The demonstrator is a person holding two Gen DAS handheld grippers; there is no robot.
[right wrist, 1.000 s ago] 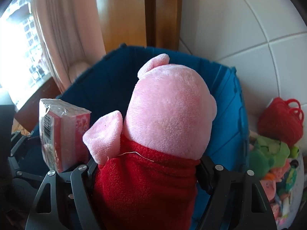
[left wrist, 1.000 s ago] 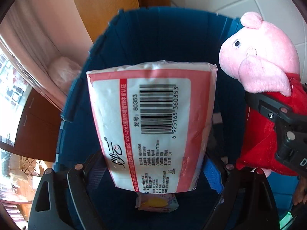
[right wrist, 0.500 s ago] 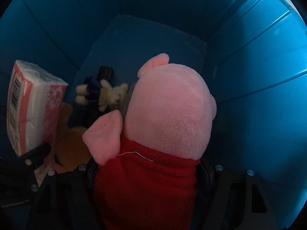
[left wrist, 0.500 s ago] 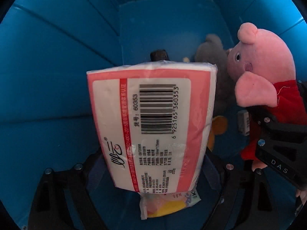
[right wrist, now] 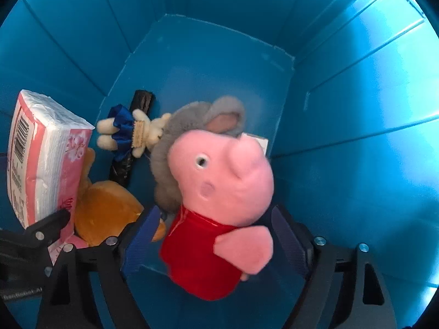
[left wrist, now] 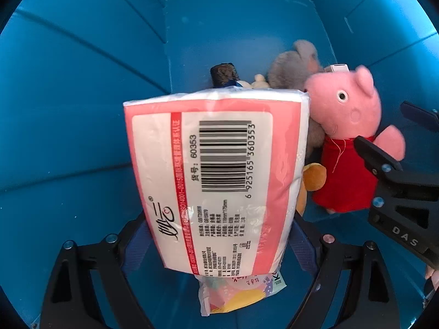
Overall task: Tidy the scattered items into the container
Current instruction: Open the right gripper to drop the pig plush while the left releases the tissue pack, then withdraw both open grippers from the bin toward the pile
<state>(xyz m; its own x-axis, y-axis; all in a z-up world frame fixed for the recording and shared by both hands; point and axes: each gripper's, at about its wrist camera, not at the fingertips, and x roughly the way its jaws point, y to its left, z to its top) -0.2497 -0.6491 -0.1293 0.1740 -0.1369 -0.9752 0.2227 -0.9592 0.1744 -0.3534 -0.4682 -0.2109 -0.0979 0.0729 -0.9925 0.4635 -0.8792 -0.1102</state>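
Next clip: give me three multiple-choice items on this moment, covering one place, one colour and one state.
1. Inside the blue bin, where is the tissue pack?
A. flat on the floor
B. between the left hand-held gripper's fingers
C. leaning on a wall
2. What colour is the pig toy's dress?
A. green
B. red
C. yellow
3. The right hand-held gripper is:
A. open
B. shut on the pig toy
C. shut on the tissue pack

Answers: B, the pack is clamped above the floor; B, red below the pink head; A, its fingers stand wide apart.
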